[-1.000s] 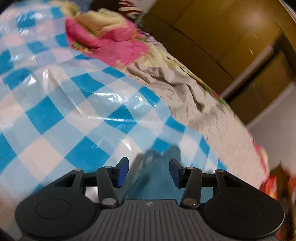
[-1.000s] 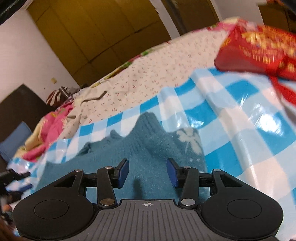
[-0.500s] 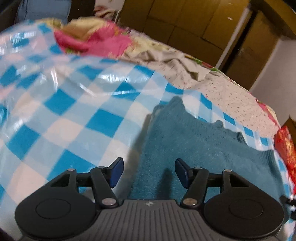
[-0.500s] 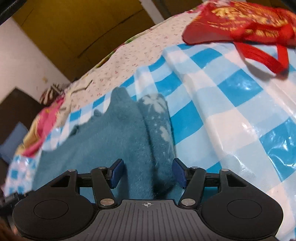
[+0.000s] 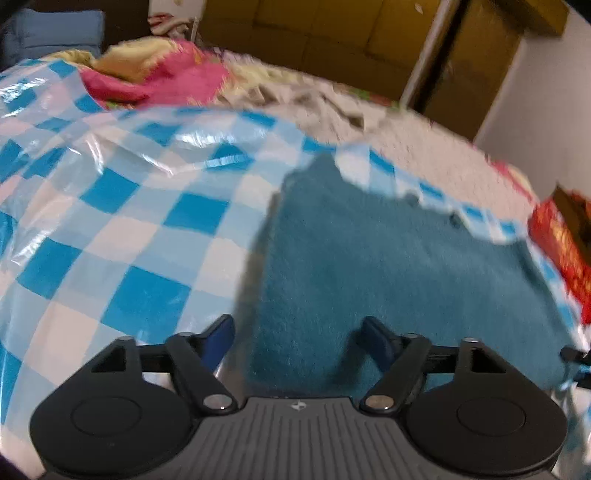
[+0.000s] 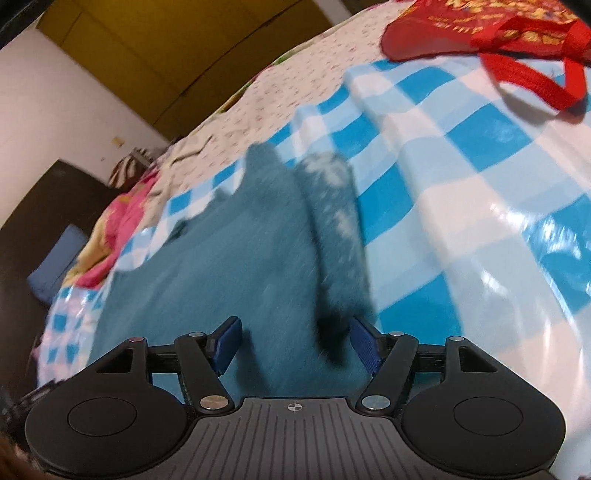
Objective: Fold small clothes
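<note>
Teal knitted sweater [image 5: 388, 258] lies flat on blue-and-white checked plastic sheet [image 5: 129, 229], which covers the bed w/ small-flowered sheet [image 6: 295, 85]. Left hand-held gripper [image 5: 299, 339] sits at sweater's left edge; right hand-held gripper [image 6: 295, 341] at its right side, by a folded-in sleeve. Red printed bag [image 6: 480, 26] lies right of sweater, pink-and-yellow crumpled cloth [image 5: 155, 77] behind-left.

- Left gripper [image 5: 297, 338] spread wide, nothing between the jaws; left finger over checked sheet, right finger over knit.
- Teal sweater [image 5: 388, 258] lies flat on blue-and-white checked plastic sheet [image 5: 122, 229].
- Pink bedding [image 5: 162, 79] bunched beyond the sheet.
- Red bag [image 5: 557, 240] at right edge.
</note>
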A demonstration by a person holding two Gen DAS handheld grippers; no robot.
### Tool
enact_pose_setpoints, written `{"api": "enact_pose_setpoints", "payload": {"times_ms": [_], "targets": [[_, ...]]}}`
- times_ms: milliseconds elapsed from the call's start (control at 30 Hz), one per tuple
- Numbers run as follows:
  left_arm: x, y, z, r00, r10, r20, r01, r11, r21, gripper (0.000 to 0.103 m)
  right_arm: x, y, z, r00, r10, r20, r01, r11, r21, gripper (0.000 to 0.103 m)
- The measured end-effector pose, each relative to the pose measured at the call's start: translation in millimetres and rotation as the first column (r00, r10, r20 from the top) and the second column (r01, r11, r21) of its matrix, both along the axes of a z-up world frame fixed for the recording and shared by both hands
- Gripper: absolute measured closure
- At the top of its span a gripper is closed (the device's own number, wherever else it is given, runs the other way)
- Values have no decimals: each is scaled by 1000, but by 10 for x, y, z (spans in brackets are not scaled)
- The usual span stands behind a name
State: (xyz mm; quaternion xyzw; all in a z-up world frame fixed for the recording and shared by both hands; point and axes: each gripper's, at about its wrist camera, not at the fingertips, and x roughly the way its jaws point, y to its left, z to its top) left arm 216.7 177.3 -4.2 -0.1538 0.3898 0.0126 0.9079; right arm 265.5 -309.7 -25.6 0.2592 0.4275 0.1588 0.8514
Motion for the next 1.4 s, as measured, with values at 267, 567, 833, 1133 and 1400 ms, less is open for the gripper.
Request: {"api": "enact_pose_setpoints", "payload": {"times_ms": [267, 567, 833, 1133, 1400], "targets": [[151, -3, -239, 999, 16, -52, -17, 1000, -26, 9, 139, 64, -119, 999, -15, -44, 16, 999, 31, 34], [28, -36, -196, 990, -57, -129, 53, 998, -34, 47, 16, 35, -129, 994, 7, -113, -5, 1000, 20, 74], [-459, -167, -166, 972, -105, -210, 99, 994, -37, 53, -453, -89, -27, 980, 65, -186, -65, 998, 6, 85], [-1090, -388, -100, 965, -119, -234, 125, 992, 8, 59, -981, -173, 134, 976, 75, -203, -90, 994, -66, 81], [-1104, -354, 296, 995, -83, -51, 85, 995, 43, 56, -1051, -244, 441, 996, 26, -83, -34, 995, -98, 73]]}}
